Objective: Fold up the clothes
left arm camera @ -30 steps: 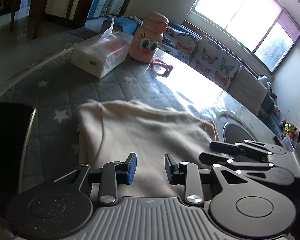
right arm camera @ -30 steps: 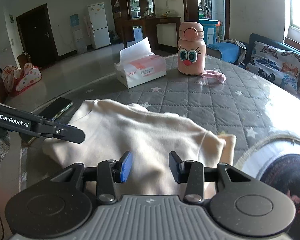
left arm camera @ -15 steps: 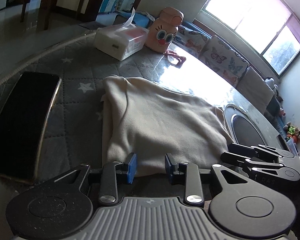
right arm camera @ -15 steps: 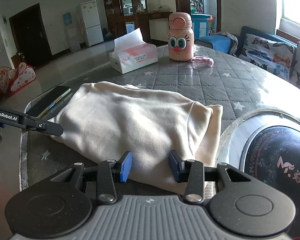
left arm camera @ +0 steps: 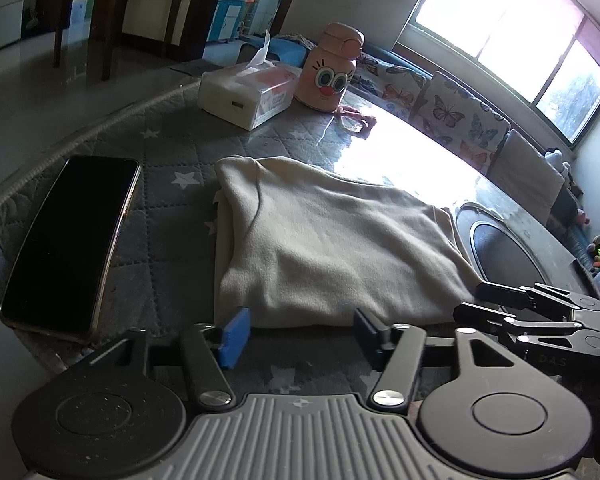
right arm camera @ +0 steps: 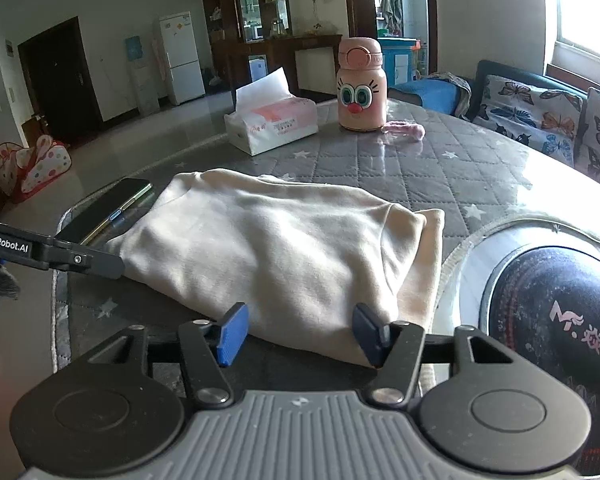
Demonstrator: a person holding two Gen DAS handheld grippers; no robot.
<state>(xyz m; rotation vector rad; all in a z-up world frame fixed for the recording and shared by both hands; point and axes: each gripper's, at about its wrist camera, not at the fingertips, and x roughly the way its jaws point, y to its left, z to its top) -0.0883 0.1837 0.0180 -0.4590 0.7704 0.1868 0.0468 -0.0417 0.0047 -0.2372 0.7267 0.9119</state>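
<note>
Compared with half a second ago, our left gripper (left arm camera: 298, 330) has its blue pads (left arm camera: 233, 336) spread noticeably wider, and our right gripper (right arm camera: 300, 332) has widened in the same way; both stand open with nothing between the fingers. Both have also pulled back a little from the folded cream garment (left arm camera: 332, 248), whose near hem now lies just beyond the left pads in the lower middle of the left wrist view. In the right wrist view the garment (right arm camera: 284, 248) fills the centre of the frame, and its near corner sits against the right-hand pad; we cannot tell whether they touch.

The garment rests on the grey star-quilted table cover (left arm camera: 172, 152). The black phone (left arm camera: 70, 240) lies at centre left, apart from the cloth. The tissue pack (left arm camera: 246, 92) and the pink cartoon-face bottle (left arm camera: 330, 70) stand side by side in the upper middle.

Window glare washes out the table surface beyond the garment. The dark round mat (right arm camera: 556, 316) at lower right is cut off by the frame edge, and its lettering is only partly readable.
</note>
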